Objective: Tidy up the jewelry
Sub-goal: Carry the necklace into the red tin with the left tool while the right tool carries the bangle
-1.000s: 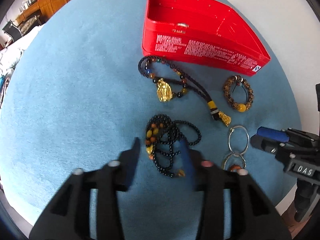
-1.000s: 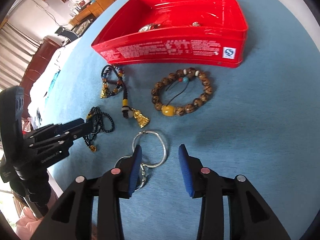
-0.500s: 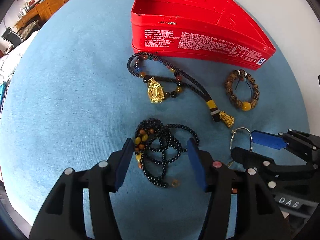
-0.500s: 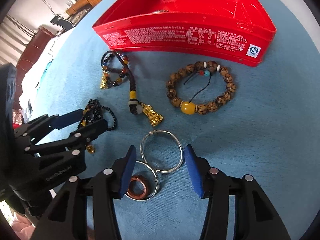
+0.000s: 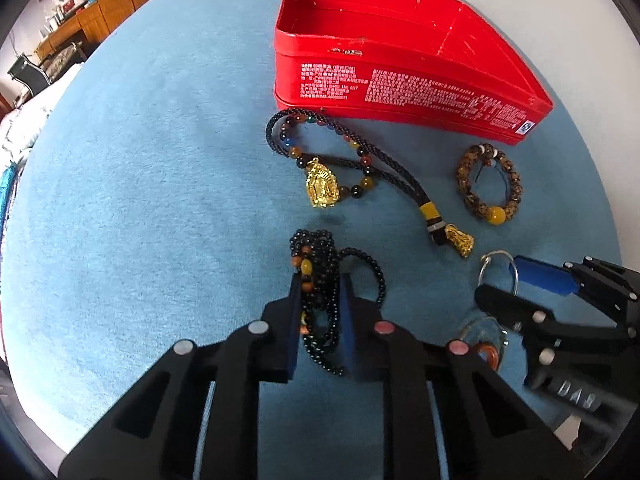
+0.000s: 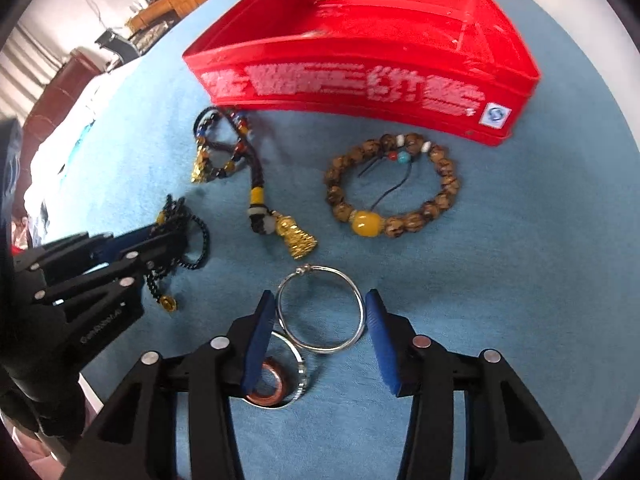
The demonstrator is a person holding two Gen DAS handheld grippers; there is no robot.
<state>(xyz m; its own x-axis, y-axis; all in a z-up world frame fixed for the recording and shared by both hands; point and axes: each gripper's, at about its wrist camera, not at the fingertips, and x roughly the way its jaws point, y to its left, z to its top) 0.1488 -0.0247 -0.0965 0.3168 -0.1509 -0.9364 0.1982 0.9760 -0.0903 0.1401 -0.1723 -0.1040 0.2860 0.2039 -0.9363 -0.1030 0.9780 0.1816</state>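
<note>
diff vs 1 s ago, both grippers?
Left gripper has narrowed from open around the black bead necklace to pinching it. Right gripper has moved forward and now brackets the silver bangle, jaws open, no grip yet. Unmoved on the cloth: red tin, brown bead bracelet, cord necklace.

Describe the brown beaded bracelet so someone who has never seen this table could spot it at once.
Start at the red tin on the blue cloth. Just in front of its right end lies the brown beaded bracelet, flat in an open circle. Unlike the black bead strands nearby, it has mottled wooden beads and one large yellow bead.
</note>
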